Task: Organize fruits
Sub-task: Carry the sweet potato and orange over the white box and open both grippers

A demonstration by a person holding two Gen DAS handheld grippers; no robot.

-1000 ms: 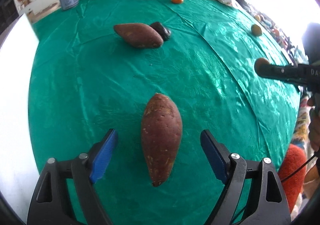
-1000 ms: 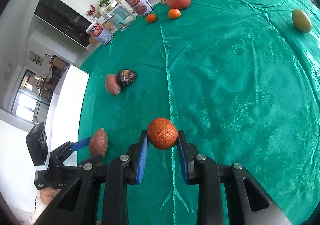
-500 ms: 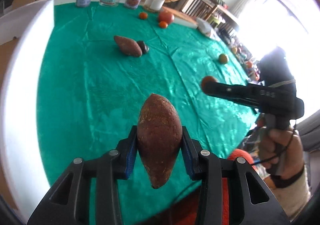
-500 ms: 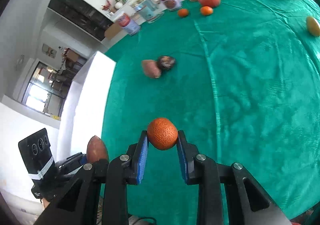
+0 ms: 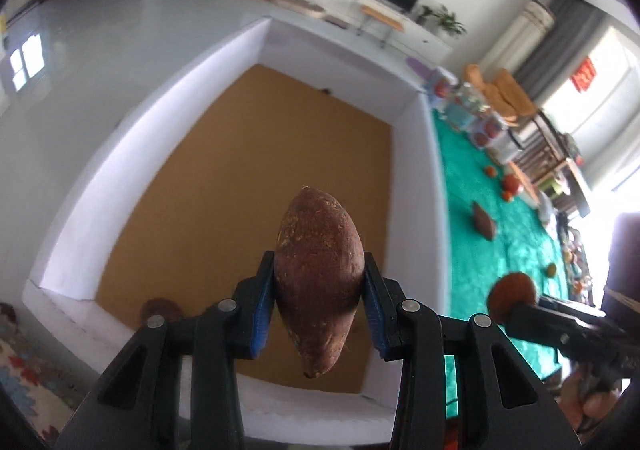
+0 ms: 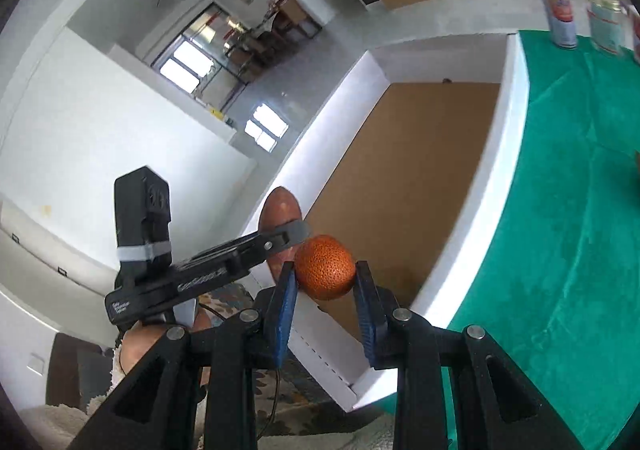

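My left gripper (image 5: pixel 319 288) is shut on a brown sweet potato (image 5: pixel 318 274), held point-down over a big white box (image 5: pixel 248 62) with a cardboard-brown floor. A small round brown thing (image 5: pixel 160 308) lies in the box's near corner. My right gripper (image 6: pixel 325 282) is shut on an orange (image 6: pixel 326 267), above the same box's (image 6: pixel 506 154) near end. From the right wrist view, the left gripper (image 6: pixel 280 236) with its sweet potato (image 6: pixel 279 206) hangs just left of the orange. In the left wrist view the right gripper's orange (image 5: pixel 512 292) shows at the right.
The box stands against the edge of the green-clothed table (image 5: pixel 520 250). On the cloth lie another sweet potato (image 5: pixel 483 221), a small green fruit (image 5: pixel 551 269), several red and orange fruits (image 5: pixel 510 183), and tins (image 6: pixel 560 16) at the far end. A patterned rug (image 5: pixel 24 374) lies below.
Both grippers swung left off the green table and rose, now hanging over the white box. The left gripper closed on the sweet potato and lifted it. The right kept its orange.
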